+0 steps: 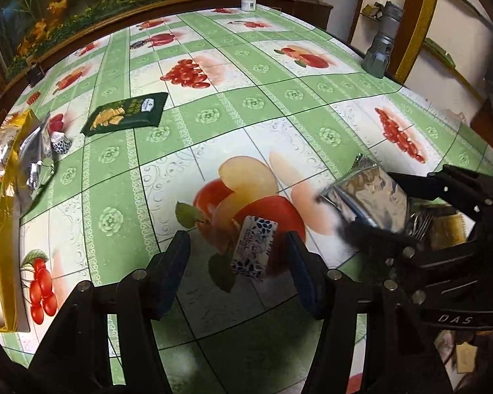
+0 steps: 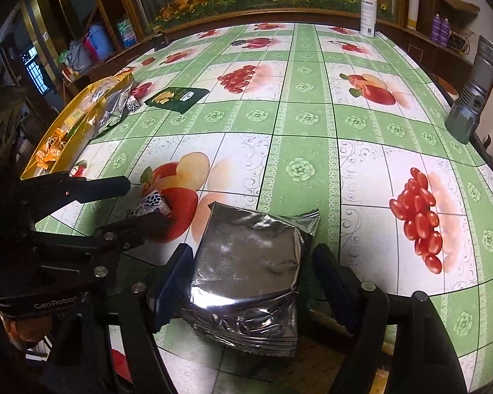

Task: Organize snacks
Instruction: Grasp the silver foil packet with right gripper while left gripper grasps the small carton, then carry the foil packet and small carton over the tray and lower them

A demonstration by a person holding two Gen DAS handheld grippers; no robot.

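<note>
Two black hand-held grippers work over a table [image 1: 279,105] covered in a green-and-white fruit-print oilcloth. The left gripper [image 1: 238,256], its strap lettered "GenRobot", has its blue-padded fingers spread wide on either side of a small white-and-navy patterned snack packet [image 1: 253,249] lying near the table's front edge. Just beside it, the right gripper [image 2: 251,282], marked "DAS", has its fingers apart around a crinkled silver foil snack pouch [image 2: 249,262], not visibly pressing it. By the left edge, a dark green cracker packet [image 1: 128,115] lies flat near a gold tray [image 2: 49,138] heaped with snacks. A white spray bottle [image 2: 368,10] stands at the far edge; its label is unreadable.
</note>
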